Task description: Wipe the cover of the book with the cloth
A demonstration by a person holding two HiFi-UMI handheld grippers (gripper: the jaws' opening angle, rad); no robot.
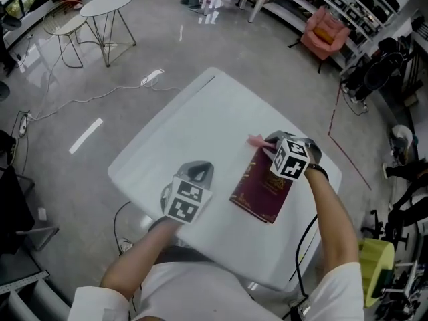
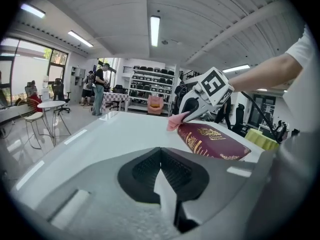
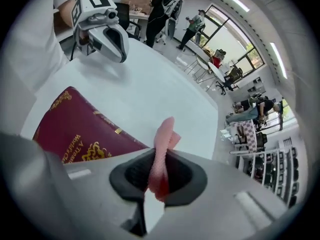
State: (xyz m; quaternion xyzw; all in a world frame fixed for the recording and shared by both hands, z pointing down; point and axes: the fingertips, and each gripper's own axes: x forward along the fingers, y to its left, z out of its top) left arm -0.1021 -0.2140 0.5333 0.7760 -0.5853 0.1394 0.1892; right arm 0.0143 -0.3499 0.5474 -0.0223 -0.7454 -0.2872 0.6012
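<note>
A dark red book [image 1: 262, 189] with gold print lies flat on the white table [image 1: 200, 126], right of centre. My right gripper [image 1: 270, 142] is shut on a pink cloth [image 1: 257, 141], which sticks out past the book's far end [image 3: 90, 134]. In the right gripper view the pink cloth [image 3: 161, 151] is pinched between the jaws. My left gripper [image 1: 198, 172] hovers left of the book with its jaws shut and nothing in them. From the left gripper view the book [image 2: 212, 140] and the right gripper [image 2: 180, 118] show ahead.
The table's edges drop to a grey floor on all sides. A round side table [image 1: 105, 5], wire chair [image 1: 63, 27] and shelving [image 1: 348, 5] stand far off. A floor cable [image 1: 80, 100] runs left of the table. People [image 2: 98, 89] stand in the distance.
</note>
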